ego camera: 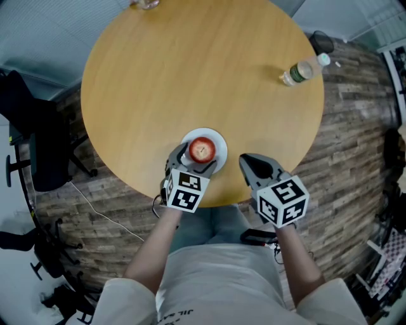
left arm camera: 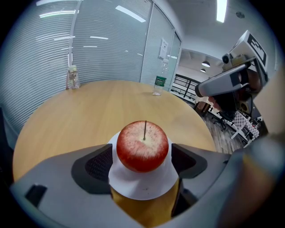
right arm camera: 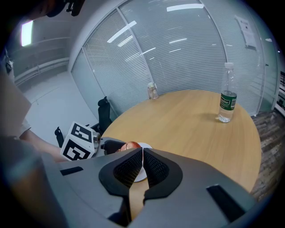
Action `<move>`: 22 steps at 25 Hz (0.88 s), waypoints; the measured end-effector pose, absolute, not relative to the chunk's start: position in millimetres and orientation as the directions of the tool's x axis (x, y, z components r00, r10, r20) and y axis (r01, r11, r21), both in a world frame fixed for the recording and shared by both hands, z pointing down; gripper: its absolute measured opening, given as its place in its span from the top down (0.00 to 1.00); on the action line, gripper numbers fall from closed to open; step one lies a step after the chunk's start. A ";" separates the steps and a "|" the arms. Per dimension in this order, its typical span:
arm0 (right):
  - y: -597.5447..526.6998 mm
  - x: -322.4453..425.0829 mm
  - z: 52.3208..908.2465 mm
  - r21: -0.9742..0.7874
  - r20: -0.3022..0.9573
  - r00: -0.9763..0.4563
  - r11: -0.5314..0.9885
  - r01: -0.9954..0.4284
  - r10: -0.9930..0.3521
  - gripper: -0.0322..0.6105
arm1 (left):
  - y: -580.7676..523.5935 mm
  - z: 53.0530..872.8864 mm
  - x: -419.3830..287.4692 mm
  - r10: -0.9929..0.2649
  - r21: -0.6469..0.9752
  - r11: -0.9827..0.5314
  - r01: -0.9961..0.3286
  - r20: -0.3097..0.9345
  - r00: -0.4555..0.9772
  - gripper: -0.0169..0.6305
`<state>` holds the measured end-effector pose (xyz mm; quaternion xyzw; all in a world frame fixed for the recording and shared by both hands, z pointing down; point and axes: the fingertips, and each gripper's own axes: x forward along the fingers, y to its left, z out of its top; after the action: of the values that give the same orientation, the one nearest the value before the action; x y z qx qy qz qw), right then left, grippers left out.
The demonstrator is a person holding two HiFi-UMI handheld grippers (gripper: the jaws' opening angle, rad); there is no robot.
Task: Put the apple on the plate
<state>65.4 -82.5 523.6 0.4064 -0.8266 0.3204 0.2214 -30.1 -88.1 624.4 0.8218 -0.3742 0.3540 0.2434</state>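
Red apple (left arm camera: 143, 147), stem up, on a small white plate (left arm camera: 142, 189) at the lower centre of the head view, near the edge of the round wooden desk (ego camera: 190, 70). The left hand-held gripper (ego camera: 196, 159) has its jaws spread wide on either side of the apple, apparently not pressing it. The right hand-held gripper (right arm camera: 142, 153), just right of the plate, has its jaws closed together and holds nothing. At upper right is a clear bottle (right arm camera: 227, 100); the print on its green label is too small to read.

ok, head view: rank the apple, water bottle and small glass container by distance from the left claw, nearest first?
1. The apple, inside the open left claw, on the plate.
2. The water bottle, at the table's right edge.
3. The glass container, at the far edge.
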 end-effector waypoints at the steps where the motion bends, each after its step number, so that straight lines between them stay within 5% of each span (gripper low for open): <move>1: -82.7 65.0 523.6 -0.350 0.626 -0.572 0.464 -0.814 -0.530 0.90 | -88.2 625.4 -30.1 -0.445 0.137 -0.602 -0.787 0.761 0.472 0.33; 22: -88.5 61.5 521.0 -0.333 0.629 -0.564 0.470 -0.817 -0.535 0.90 | -80.7 602.6 -48.4 -0.440 0.181 -0.566 -0.804 0.759 0.480 0.33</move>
<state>61.5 -88.5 521.0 0.4088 -0.8271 0.3127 0.2258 -48.4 -80.7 602.6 0.8175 -0.3805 0.3391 0.2684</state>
